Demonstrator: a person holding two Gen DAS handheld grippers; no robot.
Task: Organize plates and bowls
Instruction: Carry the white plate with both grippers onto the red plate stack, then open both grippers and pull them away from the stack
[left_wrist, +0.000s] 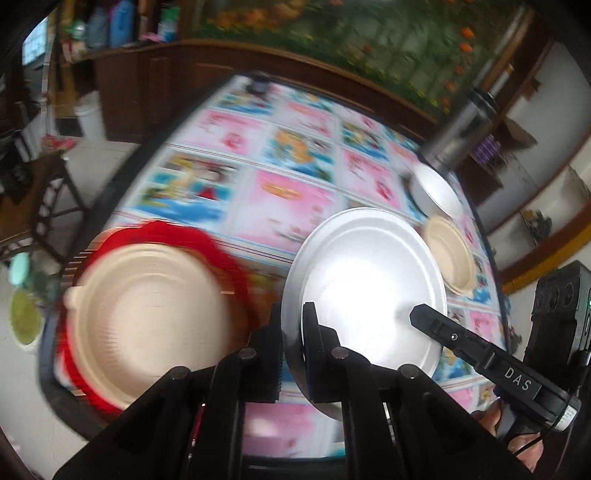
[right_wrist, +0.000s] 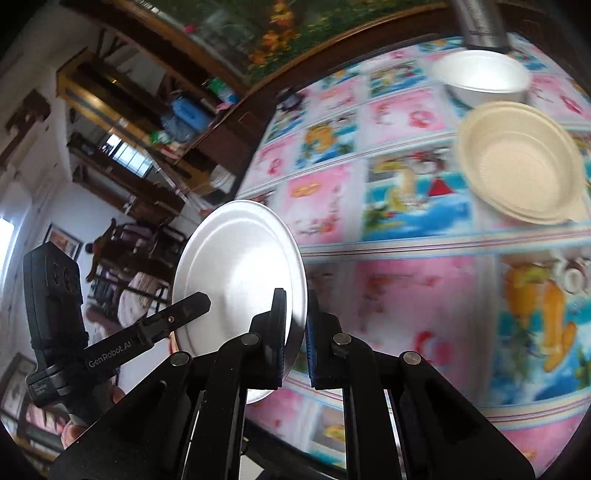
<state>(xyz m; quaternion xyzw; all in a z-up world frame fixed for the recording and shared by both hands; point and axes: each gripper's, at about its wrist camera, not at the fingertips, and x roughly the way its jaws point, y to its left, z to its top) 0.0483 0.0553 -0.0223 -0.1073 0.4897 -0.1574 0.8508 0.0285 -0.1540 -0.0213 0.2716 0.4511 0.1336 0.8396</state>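
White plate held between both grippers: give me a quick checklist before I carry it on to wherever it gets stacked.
1. Left gripper clamped on the white plate rim: ok, jaws shut on the edge.
2. Right gripper clamped on the opposite edge: ok, rim sits between its pads.
3. Plate lifted off the table: ok, it sits tilted above the cloth.
4. Beige plate on the red mat free to receive: ok, nothing lies in it.
5. Beige bowl and white bowl out of the way: ok, both stand apart at the far side.
6. Grip firmness: cannot tell, the picture is blurred.

white plate, beige bowl, cartoon-print tablecloth
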